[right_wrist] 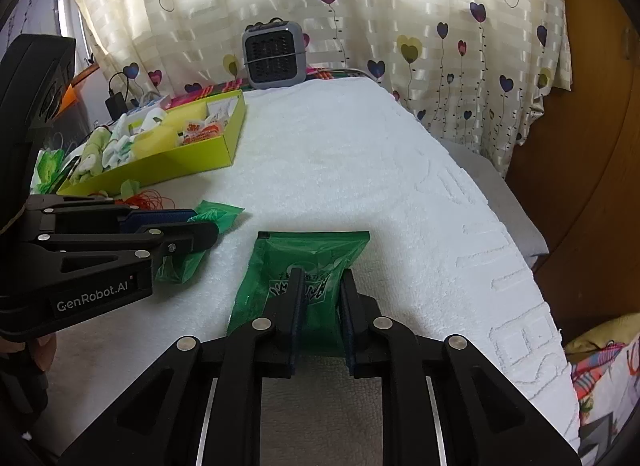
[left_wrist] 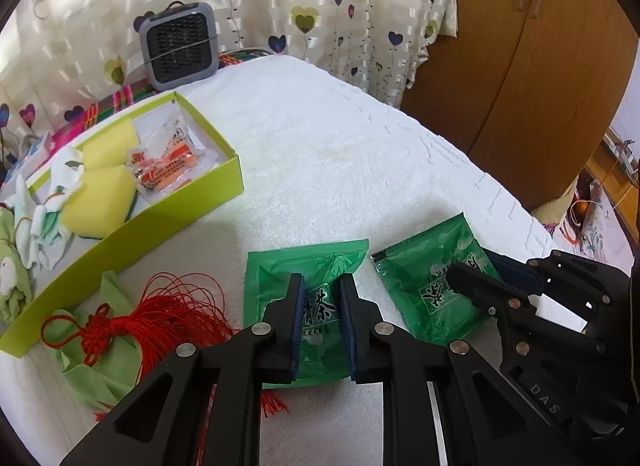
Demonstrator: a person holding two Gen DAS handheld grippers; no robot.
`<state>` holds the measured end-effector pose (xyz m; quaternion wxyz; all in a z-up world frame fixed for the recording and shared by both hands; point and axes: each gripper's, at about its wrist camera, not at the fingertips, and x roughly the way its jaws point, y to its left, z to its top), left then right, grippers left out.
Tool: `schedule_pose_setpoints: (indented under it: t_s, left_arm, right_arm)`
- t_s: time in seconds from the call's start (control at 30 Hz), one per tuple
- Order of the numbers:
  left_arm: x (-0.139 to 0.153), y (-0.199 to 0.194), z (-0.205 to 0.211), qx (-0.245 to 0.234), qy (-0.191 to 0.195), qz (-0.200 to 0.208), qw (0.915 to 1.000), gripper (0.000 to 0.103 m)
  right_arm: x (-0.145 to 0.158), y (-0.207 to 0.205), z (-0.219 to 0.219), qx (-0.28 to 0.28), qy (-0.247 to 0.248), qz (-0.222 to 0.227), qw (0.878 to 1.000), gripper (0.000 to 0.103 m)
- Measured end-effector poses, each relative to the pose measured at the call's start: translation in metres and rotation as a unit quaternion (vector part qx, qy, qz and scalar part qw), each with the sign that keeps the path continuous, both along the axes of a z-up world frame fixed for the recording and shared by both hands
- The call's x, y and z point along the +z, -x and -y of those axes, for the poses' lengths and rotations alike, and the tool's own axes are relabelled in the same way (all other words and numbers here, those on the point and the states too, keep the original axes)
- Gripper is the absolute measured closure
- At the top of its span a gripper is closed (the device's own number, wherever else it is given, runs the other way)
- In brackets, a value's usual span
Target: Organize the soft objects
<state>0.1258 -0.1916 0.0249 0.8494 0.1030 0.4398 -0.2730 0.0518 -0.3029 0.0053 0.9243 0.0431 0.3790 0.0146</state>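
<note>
Two green tea packets lie on the white towel (left_wrist: 320,145). My left gripper (left_wrist: 322,286) is part open with its fingers astride the left packet (left_wrist: 320,266), which lies flat. My right gripper (right_wrist: 320,286) is part open with its fingers astride the right packet (right_wrist: 308,258), also seen in the left wrist view (left_wrist: 424,282). A lime-green box (left_wrist: 168,209) at the left holds yellow sponges (left_wrist: 100,201), orange-printed packets (left_wrist: 168,169) and white-green cloths. A red tassel knot (left_wrist: 152,318) lies on a green cloth (left_wrist: 92,370) before the box.
A grey fan heater (left_wrist: 182,45) stands at the far edge by the heart-print curtain. A wooden wardrobe (left_wrist: 520,65) is at the right. The towel's right edge (right_wrist: 532,286) drops off to the floor.
</note>
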Motion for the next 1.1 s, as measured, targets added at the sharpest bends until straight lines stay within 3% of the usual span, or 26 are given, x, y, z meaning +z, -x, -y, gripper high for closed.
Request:
schedule_pose_setpoints:
  t_s: [0.47, 1.1]
  left_arm:
    - [0.014, 0.015, -0.014, 0.000, 0.026, 0.016, 0.9995, 0.087]
    - [0.049, 0.033, -0.039, 0.007, 0.062, 0.045, 0.9970, 0.087]
  right_arm:
    - [0.018, 0.008, -0.007, 0.003, 0.005, 0.025, 1.000, 0.094]
    - [0.051, 0.022, -0.020, 0.006, 0.015, 0.071, 0.997, 0.096]
